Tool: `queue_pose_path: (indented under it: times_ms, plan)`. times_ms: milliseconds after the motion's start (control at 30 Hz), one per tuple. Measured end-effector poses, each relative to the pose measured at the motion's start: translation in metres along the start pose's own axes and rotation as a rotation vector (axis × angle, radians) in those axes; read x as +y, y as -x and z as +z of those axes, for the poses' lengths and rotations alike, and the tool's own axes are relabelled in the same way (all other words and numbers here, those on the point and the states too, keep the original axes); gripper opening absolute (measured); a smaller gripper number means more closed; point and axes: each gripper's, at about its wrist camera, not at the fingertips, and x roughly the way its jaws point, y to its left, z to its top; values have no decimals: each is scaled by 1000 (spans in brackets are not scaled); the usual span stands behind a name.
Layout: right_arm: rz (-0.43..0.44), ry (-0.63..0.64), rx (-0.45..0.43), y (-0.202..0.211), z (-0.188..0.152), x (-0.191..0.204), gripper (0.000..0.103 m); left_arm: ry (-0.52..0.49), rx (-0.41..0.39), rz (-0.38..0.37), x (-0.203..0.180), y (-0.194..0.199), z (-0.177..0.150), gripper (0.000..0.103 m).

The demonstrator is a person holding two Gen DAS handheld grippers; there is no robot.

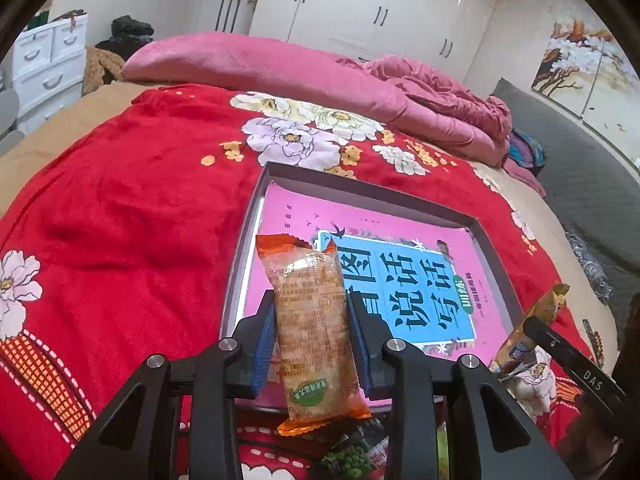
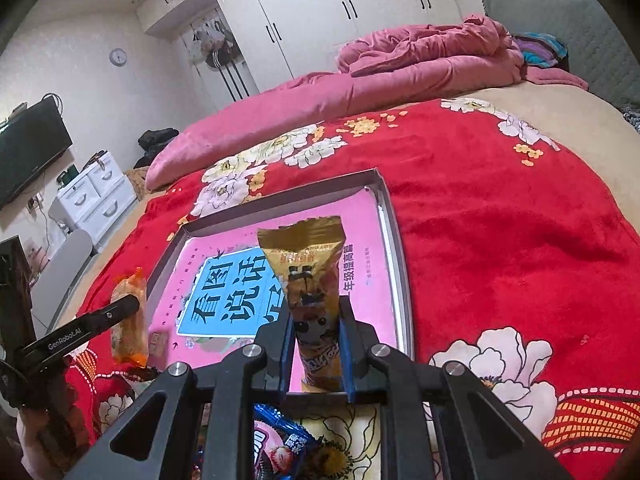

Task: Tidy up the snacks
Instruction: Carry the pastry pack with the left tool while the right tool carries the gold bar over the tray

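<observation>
Snacks are pinched in both grippers above a bed draped in a red floral blanket [image 1: 132, 200].

Left wrist view: the left gripper [image 1: 312, 344] has its blue-padded fingers [image 1: 264, 352] pressed against the sides of an orange snack packet [image 1: 312, 332], which stands lengthwise between them with its crimped top pointing away from the camera. The packet hangs over the near left corner of a shallow grey tray [image 1: 372, 194] that lies on the blanket. Inside the tray lies a pink book [image 1: 416, 280] with a blue title panel. At the right edge the other gripper's dark finger crosses in front of a gold snack packet [image 1: 540, 312]. More snack packs [image 1: 352, 460], one printed with green peas, sit low in the frame beneath the gripper. A rumpled pink quilt [image 1: 280, 68] lies across the far side of the bed, with white wardrobes behind it.

Right wrist view: the right gripper [image 2: 316, 356] has its fingers [image 2: 346, 356] closed tight on the gold snack packet [image 2: 312, 280], held upright with its flared top away from the camera, over the near edge of the tray [image 2: 396, 240] and the pink book [image 2: 224, 300]. At the left, the left gripper [image 2: 120, 312] carries the orange snack packet [image 2: 128, 320] just beside the tray's left rim. A blue wrapper with a strawberry print [image 2: 276, 444] lies under the gripper.
</observation>
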Motion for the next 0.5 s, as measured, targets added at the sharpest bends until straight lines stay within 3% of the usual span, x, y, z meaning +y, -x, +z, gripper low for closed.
queue_pose_path:
  times_ms: [500]
  plan:
    - [-16,1,34,-13,-2,1,20,-20,24,17,-3,-17,0,35]
